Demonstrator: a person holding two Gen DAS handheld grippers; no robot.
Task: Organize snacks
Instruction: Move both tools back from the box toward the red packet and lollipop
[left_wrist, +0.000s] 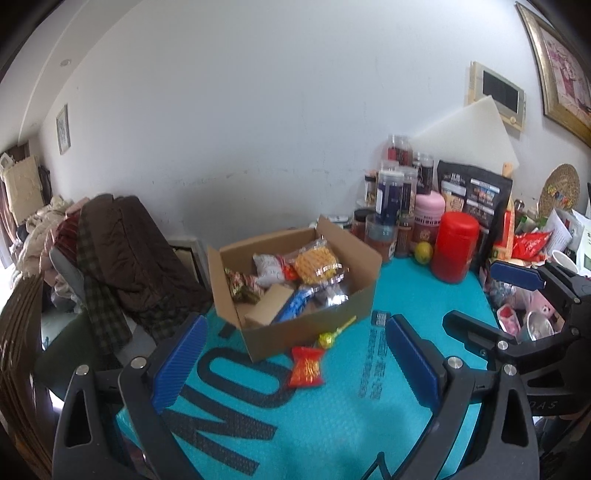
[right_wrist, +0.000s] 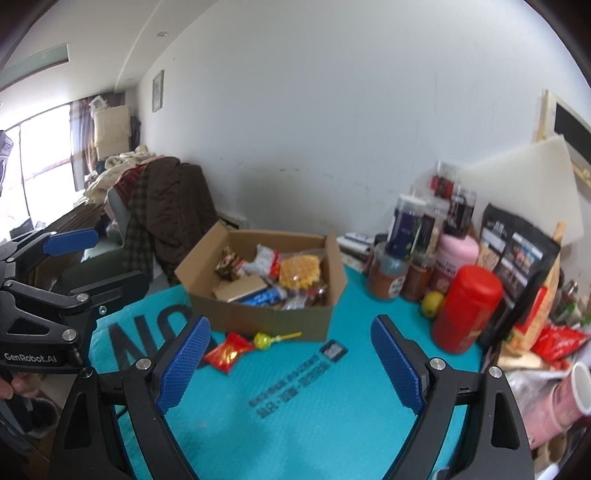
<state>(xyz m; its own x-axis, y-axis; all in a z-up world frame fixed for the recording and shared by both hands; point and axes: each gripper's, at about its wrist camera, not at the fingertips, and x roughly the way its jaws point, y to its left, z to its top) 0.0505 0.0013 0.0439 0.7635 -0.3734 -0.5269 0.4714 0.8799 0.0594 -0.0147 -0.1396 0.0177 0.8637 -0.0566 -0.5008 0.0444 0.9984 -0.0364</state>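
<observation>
An open cardboard box (left_wrist: 332, 314) (right_wrist: 258, 317) stands on the teal mat (left_wrist: 351, 424) (right_wrist: 314, 424), holding several snack packets. In front of it lie a small red packet (left_wrist: 306, 367) (right_wrist: 226, 351) and a yellow-green lollipop (left_wrist: 327, 339) (right_wrist: 263, 340). A small dark sachet (left_wrist: 380, 318) (right_wrist: 333, 349) lies to their right. My left gripper (left_wrist: 295, 365) is open and empty, hovering above the red packet. My right gripper (right_wrist: 291, 365) is open and empty, to the right of the left one; it also shows in the left wrist view (left_wrist: 491, 295).
Jars, a red canister (left_wrist: 455, 248) (right_wrist: 466, 310), a pink jar (right_wrist: 456, 254), a dark pouch (left_wrist: 474, 195) and a lemon (left_wrist: 423, 252) crowd the mat's far right. Cups and packets (right_wrist: 554, 343) sit at the right edge. A chair with brown clothes (left_wrist: 122, 254) stands left.
</observation>
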